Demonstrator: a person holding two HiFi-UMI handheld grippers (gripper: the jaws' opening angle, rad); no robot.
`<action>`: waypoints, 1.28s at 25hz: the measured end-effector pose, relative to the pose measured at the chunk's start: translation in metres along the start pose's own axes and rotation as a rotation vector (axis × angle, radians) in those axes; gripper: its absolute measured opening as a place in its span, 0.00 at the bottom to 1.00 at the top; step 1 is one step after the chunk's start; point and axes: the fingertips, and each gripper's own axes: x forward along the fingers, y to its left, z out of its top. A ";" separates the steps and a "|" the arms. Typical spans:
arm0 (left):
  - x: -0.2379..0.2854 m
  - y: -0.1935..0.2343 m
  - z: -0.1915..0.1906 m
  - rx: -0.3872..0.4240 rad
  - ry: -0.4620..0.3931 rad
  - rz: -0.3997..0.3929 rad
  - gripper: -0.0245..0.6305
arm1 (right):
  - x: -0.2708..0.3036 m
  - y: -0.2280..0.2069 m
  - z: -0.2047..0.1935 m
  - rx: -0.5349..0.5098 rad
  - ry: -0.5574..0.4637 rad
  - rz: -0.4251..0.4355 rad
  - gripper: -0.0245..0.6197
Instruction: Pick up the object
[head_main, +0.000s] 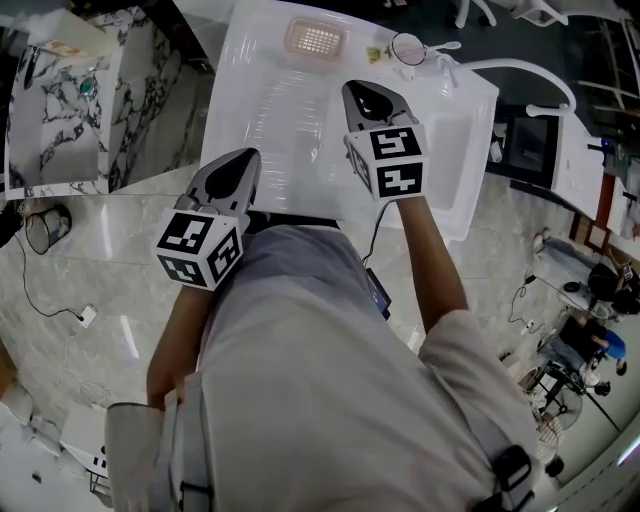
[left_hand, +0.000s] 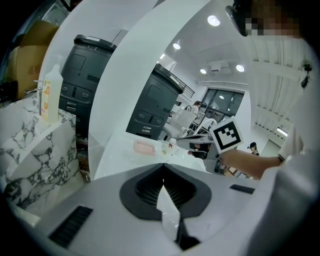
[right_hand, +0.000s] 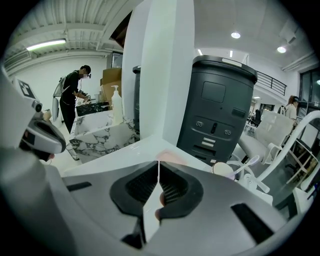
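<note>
Pink dish (head_main: 316, 40) lies at the far end of the white table (head_main: 260, 90), well apart from both claws. In the right gripper view only a pale pink sliver of it (right_hand: 172, 159) shows above the claw's own body, and the cup (right_hand: 222, 169) to its right is cut off the same way. What the dish holds is too small to make out. In the head view the person's torso (head_main: 300, 360) hides the near edge of the table.

The left gripper (head_main: 245, 155) hangs at the table's near left edge, its jaws pressed together on nothing. The right gripper (head_main: 365, 88) is above the middle of the table, its jaws also pressed together and empty. Bare tabletop runs between it and the dish. The cup (head_main: 408, 47) stands near the dish's right side. A marble counter (head_main: 70, 110) stands off to the left.
</note>
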 end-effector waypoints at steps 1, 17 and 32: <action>0.000 0.001 0.000 -0.002 0.001 0.002 0.04 | 0.002 0.000 0.000 -0.003 0.003 0.002 0.06; 0.001 0.013 -0.004 -0.045 0.016 0.026 0.04 | 0.046 0.006 -0.021 -0.054 0.090 0.082 0.06; 0.008 0.019 -0.012 -0.076 0.043 0.035 0.04 | 0.092 0.005 -0.040 -0.169 0.179 0.092 0.14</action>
